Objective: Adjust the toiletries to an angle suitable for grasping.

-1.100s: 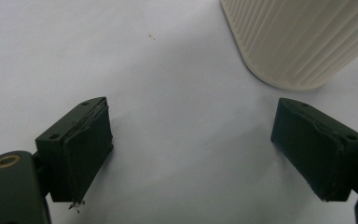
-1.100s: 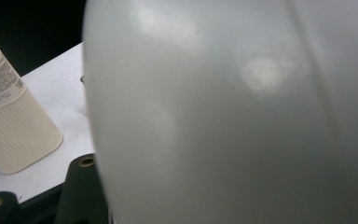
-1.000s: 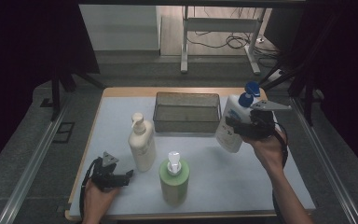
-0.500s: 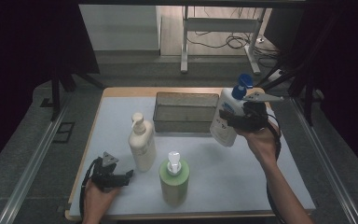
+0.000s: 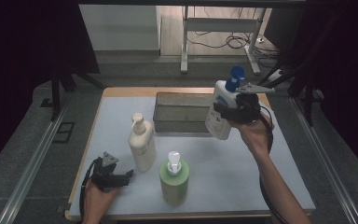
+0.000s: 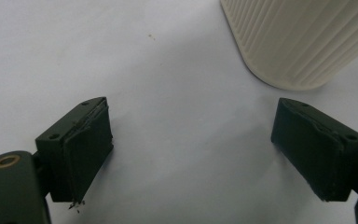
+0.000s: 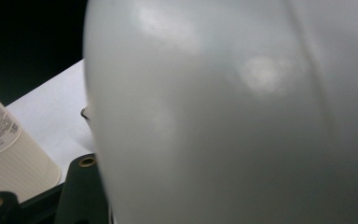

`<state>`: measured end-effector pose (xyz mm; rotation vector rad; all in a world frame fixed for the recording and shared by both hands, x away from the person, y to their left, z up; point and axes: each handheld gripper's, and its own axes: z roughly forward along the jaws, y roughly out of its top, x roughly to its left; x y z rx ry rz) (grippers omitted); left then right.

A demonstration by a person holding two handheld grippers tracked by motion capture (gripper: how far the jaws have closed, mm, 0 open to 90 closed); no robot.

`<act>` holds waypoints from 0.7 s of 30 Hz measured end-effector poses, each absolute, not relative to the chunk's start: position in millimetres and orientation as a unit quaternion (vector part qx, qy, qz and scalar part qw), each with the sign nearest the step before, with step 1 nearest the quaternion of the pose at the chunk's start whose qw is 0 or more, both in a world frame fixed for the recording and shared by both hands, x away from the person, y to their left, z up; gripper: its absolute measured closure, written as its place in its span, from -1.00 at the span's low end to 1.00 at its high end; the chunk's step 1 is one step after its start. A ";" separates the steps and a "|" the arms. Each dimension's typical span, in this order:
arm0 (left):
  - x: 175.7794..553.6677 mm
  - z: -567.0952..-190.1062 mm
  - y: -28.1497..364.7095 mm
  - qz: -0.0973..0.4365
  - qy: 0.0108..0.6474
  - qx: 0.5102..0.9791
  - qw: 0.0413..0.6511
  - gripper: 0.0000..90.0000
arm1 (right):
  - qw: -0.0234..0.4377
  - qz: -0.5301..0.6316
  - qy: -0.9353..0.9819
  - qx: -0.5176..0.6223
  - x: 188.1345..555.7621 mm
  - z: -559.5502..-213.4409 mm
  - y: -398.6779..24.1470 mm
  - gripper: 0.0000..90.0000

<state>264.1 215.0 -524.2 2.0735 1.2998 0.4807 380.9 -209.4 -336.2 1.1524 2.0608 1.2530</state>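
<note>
High view: the surface (image 5: 242, 186), covered by a pale sheet, carries a dark wire basket (image 5: 182, 112) at the back, a cream pump bottle (image 5: 142, 145) left of centre and a green pump bottle (image 5: 174, 179) just in front of it, standing upright and apart. The person's right forearm comes in from the bottom right and runs up and leftward, wrist bent, so that the right tool (image 5: 235, 112) hangs in the air beside the basket's right end. It is clamped on a white bottle (image 5: 219, 114) with a blue pump top, gripped about mid-body; the bottle is lifted clear of the sheet and tilted, its blue top leaning up and to the right, its base toward the basket's front right corner. In the right gripper view the white bottle (image 7: 233, 121) bulks close against the lens, with a black jaw pressed to its lower left side and the cream bottle (image 7: 9, 149) beyond. The left hand lies low at the front left corner, the left tool (image 5: 121, 178) resting near the sheet and pointing right toward the cream bottle. In the left gripper view its jaws stand wide apart with nothing between them, the ribbed base of the cream bottle (image 6: 298, 42) just ahead.
</note>
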 end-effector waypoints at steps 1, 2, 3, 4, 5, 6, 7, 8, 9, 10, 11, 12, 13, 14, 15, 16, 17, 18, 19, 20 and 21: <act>264.1 -524.2 215.1 0.182 0.494 0.788 0.318 -0.73 | 0.232 0.456 0.750 0.420 381.9 -336.2 -208.4 -0.11; 264.1 -524.2 215.1 0.182 0.494 0.788 0.318 -0.73 | 0.232 0.456 0.750 0.420 381.9 -336.2 -208.4 -0.11; 264.1 -524.2 215.0 0.183 0.494 0.788 0.318 -0.73 | 0.232 0.455 0.750 0.419 383.2 -336.2 -207.1 -0.11; 264.1 -524.2 215.0 0.183 0.494 0.788 0.318 -0.73 | 0.232 0.455 0.751 0.419 384.3 -336.2 -205.8 -0.11; 264.1 -524.2 215.1 0.183 0.494 0.788 0.318 -0.73 | 0.231 0.455 0.751 0.419 385.8 -336.2 -204.2 -0.11; 264.1 -524.2 215.1 0.182 0.494 0.788 0.318 -0.73 | 0.231 0.454 0.751 0.419 386.7 -336.2 -203.2 -0.11; 264.1 -524.2 215.1 0.183 0.494 0.788 0.318 -0.73 | 0.231 0.455 0.751 0.420 388.1 -335.9 -201.5 -0.11; 264.1 -524.2 215.1 0.183 0.494 0.788 0.318 -0.73 | 0.231 0.455 0.751 0.420 389.0 -335.7 -200.5 -0.11; 264.1 -524.2 215.1 0.182 0.494 0.788 0.318 -0.73 | 0.231 0.455 0.751 0.420 390.2 -335.2 -199.2 -0.11; 264.1 -524.2 215.1 0.183 0.494 0.788 0.318 -0.73 | 0.232 0.455 0.750 0.421 391.6 -334.7 -197.3 -0.11; 264.1 -524.2 215.1 0.182 0.494 0.788 0.318 -0.73 | 0.231 0.455 0.750 0.421 392.4 -334.3 -196.3 -0.11; 264.1 -524.1 215.1 0.182 0.494 0.788 0.318 -0.73 | 0.231 0.455 0.750 0.421 393.6 -333.8 -194.7 -0.11; 264.2 -524.3 215.0 0.183 0.494 0.788 0.319 -0.73 | 0.231 0.455 0.749 0.421 395.0 -333.2 -192.5 -0.11; 264.1 -524.2 215.0 0.183 0.494 0.788 0.319 -0.73 | 0.231 0.456 0.749 0.422 396.0 -332.7 -190.9 -0.11; 264.1 -524.2 215.0 0.183 0.494 0.788 0.319 -0.73 | 0.231 0.456 0.749 0.421 397.1 -332.4 -189.3 -0.11; 264.2 -524.3 215.0 0.183 0.494 0.788 0.319 -0.73 | 0.231 0.457 0.749 0.421 398.0 -332.2 -188.1 -0.11; 264.2 -524.2 215.1 0.182 0.494 0.788 0.319 -0.73 | 0.230 0.458 0.748 0.421 399.4 -331.9 -186.7 -0.11; 264.2 -524.2 215.1 0.183 0.494 0.788 0.319 -0.73 | 0.230 0.457 0.748 0.422 400.3 -331.8 -185.5 -0.11; 264.2 -524.3 215.0 0.183 0.494 0.788 0.319 -0.73 | 0.229 0.458 0.748 0.422 402.1 -331.6 -183.5 -0.11; 264.2 -524.3 215.1 0.182 0.494 0.788 0.319 -0.73 | 0.229 0.458 0.748 0.422 405.0 -331.4 -180.1 -0.11; 264.2 -524.3 215.1 0.182 0.494 0.788 0.319 -0.73 | 0.229 0.458 0.748 0.422 406.0 -331.3 -178.8 -0.11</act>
